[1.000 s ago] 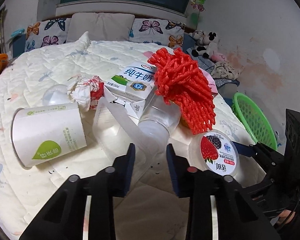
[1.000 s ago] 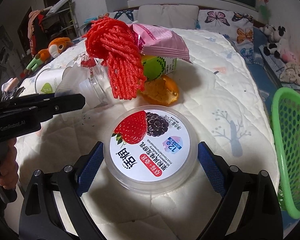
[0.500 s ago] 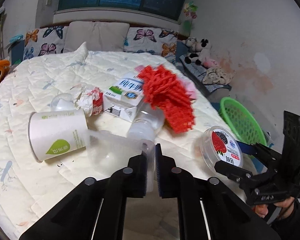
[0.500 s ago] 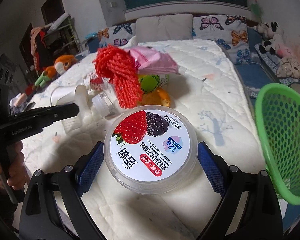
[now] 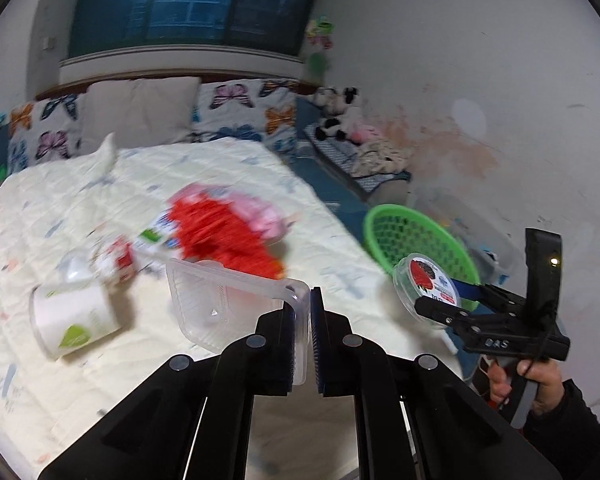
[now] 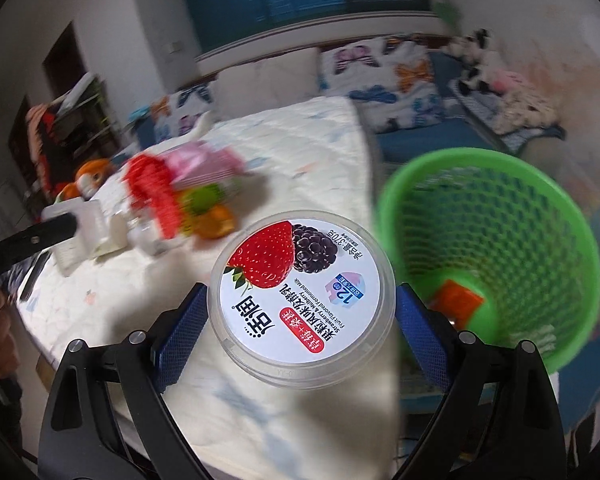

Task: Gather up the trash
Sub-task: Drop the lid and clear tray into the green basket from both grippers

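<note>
My left gripper (image 5: 301, 334) is shut on the rim of a clear plastic tray (image 5: 220, 300), lifted above the bed. My right gripper (image 6: 302, 300) holds a round yogurt tub (image 6: 302, 286) with a strawberry and blackberry lid, pads pressed on both its sides. The tub (image 5: 426, 286) hangs at the bed's edge, next to a green mesh basket (image 6: 500, 240) that has an orange wrapper (image 6: 456, 300) at its bottom. More trash lies on the quilt: a red foam net (image 5: 220, 236), a pink bag (image 5: 260, 216), a milk carton (image 5: 156, 240) and a white paper cup (image 5: 74, 316).
The green basket (image 5: 412, 236) stands on the floor right of the bed. Orange peel (image 6: 216, 220) and a green carton (image 6: 204, 198) lie beside the red net (image 6: 152, 188). Pillows (image 5: 140, 108) line the headboard. Soft toys (image 5: 340, 120) sit on a bench by the wall.
My left gripper closed on the clear tray and raised it off the quilt. My right gripper carried the yogurt tub off the bed toward the green basket.
</note>
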### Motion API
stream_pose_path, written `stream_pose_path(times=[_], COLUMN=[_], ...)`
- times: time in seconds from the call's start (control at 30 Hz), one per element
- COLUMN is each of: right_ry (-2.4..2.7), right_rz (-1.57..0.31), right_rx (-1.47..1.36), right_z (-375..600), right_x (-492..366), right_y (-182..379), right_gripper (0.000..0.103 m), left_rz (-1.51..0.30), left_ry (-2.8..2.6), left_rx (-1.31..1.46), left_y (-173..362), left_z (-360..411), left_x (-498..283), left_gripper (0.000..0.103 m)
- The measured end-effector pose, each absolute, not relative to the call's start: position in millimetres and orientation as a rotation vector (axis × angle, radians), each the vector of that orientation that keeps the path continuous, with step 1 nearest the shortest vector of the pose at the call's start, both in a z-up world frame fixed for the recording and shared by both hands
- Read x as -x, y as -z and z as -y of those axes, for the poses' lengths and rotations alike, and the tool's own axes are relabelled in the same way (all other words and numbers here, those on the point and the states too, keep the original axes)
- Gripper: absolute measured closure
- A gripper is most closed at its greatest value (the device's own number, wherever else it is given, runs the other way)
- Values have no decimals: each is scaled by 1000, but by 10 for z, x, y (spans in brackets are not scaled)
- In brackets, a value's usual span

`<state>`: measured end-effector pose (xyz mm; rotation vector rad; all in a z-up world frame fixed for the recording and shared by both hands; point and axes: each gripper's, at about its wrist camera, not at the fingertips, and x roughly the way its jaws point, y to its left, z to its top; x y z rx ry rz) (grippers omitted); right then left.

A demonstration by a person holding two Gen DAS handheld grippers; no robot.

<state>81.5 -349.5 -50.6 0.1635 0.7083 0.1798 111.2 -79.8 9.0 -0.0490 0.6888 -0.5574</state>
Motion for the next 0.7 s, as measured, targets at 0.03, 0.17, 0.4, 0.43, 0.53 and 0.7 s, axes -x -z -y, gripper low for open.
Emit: stream_pose_path(times=[0.03, 0.17, 0.4, 0.43, 0.53, 0.7], right_ry=[-160, -89, -11, -7, 2, 19], right_rz=[-705, -701, -723, -728, -736, -729], right_rx=[-172, -197, -241, -248, -257, -272], right_z=[3589, 3935, 4429, 4477, 4567, 4705], right_x=[-813, -831, -903, -925, -978, -990], right_y=[506, 524, 657, 680, 726, 743], right_gripper=[12, 12, 12, 12, 11, 10], left_rz=[-688, -683, -703, -705, -714, -740], left_ry=[572, 633, 729, 739, 760, 799], left_rx=[42, 2, -40, -43, -65, -85], left_y=[-108, -150, -169, -170, -164, -118], left_z=[873, 1229, 1858, 1917, 2136, 2432], left_x=[-1130, -1224, -1462, -1481, -1574, -1668], left_gripper=[95, 95, 95, 95, 95, 95])
